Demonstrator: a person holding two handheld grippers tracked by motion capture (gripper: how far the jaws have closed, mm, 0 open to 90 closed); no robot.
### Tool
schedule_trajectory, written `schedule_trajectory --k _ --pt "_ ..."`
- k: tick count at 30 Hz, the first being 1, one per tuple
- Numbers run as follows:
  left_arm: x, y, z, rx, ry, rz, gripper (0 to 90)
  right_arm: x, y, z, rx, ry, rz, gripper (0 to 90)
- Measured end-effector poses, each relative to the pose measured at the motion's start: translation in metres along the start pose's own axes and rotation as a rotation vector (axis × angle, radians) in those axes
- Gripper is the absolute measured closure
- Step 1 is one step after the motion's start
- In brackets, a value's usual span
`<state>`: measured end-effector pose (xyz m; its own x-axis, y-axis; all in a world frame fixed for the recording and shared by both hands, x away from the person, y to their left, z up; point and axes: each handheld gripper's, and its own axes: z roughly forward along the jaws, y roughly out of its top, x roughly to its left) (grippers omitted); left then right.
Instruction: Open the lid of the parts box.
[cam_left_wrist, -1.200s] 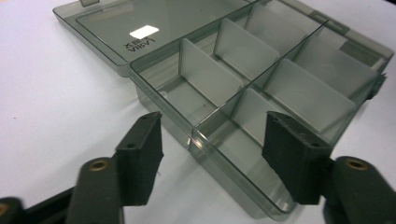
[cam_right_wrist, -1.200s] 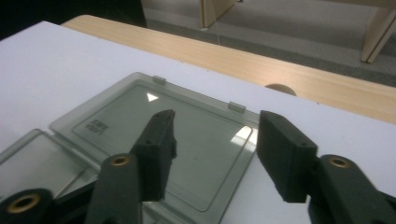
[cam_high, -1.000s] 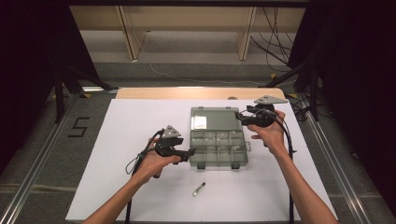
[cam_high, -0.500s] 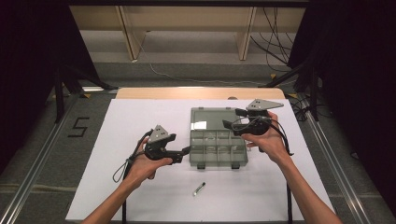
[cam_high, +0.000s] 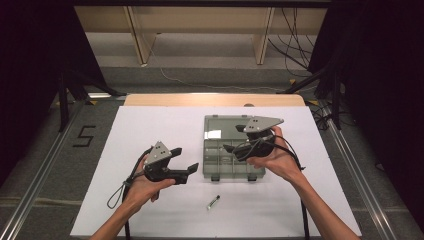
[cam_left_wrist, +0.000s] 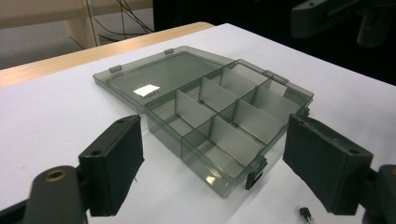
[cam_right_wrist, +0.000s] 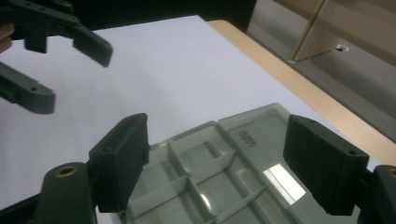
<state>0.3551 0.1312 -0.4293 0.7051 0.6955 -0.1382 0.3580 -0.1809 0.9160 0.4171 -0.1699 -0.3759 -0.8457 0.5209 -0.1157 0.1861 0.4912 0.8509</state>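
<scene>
Going left to right on the white worktop (cam_high: 150, 125): there's a big "5" (cam_high: 84, 136) marked on the grey floor off the left edge, and that's the one bit of writing that reads clean. The left tongs (cam_high: 184, 162) are spread wide with nothing between them, held just above the surface a little to the left of the smoky grey, see-through plastic compartment box (cam_high: 220, 150), pointing toward it; in the left gripper view the jaws frame the box's near corner, with open space on both sides. In front of the box, nearer the person and apart from it, lies a tiny dark cylindrical part with thin metal legs (cam_high: 213, 202), untouched, and it peeks in at the bottom of the left gripper view too (cam_left_wrist: 306, 214). The box sits toward the right of centre with its flat lid (cam_high: 220, 127) swung fully back onto the worktop, dividers up, and no part can be made out in the compartments. The right tongs (cam_high: 235, 139) hover over the right part of the box, also gaping wide and holding nothing. So it looks like the "box is open, now load it" stage: the next move would probably be dropping one set of tongs onto that little part, which calls for a low, careful pinch since it's small and lying flat. There's some embossed lettering on the lid in the right gripper view (cam_right_wrist: 246, 138), but it's too blurry to read.
</scene>
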Motion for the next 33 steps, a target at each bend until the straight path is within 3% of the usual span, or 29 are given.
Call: schedule_trajectory --k 4,12,15,17,19,21,27,33 --pt "-0.001 -0.002 -0.007 -0.007 0.022 0.031 18.6 0.008 0.002 0.002 0.011 0.037 -0.026 22.2" --pt "-0.004 -0.005 -0.021 -0.034 0.033 0.034 18.6 0.021 0.004 0.002 0.009 0.087 -0.042 20.3" --pt "-0.007 -0.007 -0.027 -0.035 0.042 0.037 18.6 0.028 0.004 0.004 0.021 0.125 -0.065 19.9" --pt "-0.01 -0.007 -0.03 -0.034 0.046 0.065 19.1 0.038 0.004 0.008 0.043 0.162 -0.07 19.8" --pt "-0.01 -0.008 -0.032 -0.038 0.042 0.056 19.0 0.039 0.004 0.009 0.046 0.169 -0.074 19.6" --pt "-0.012 -0.009 -0.036 -0.035 0.048 0.055 18.7 0.047 0.002 0.012 0.072 0.216 -0.087 19.5" --pt "-0.013 -0.013 -0.045 -0.054 0.057 0.036 18.5 0.059 -0.002 0.017 0.131 0.274 -0.131 19.7" --pt "-0.017 -0.019 -0.048 -0.04 0.052 0.037 18.6 0.065 -0.002 0.019 0.155 0.295 -0.153 19.7"
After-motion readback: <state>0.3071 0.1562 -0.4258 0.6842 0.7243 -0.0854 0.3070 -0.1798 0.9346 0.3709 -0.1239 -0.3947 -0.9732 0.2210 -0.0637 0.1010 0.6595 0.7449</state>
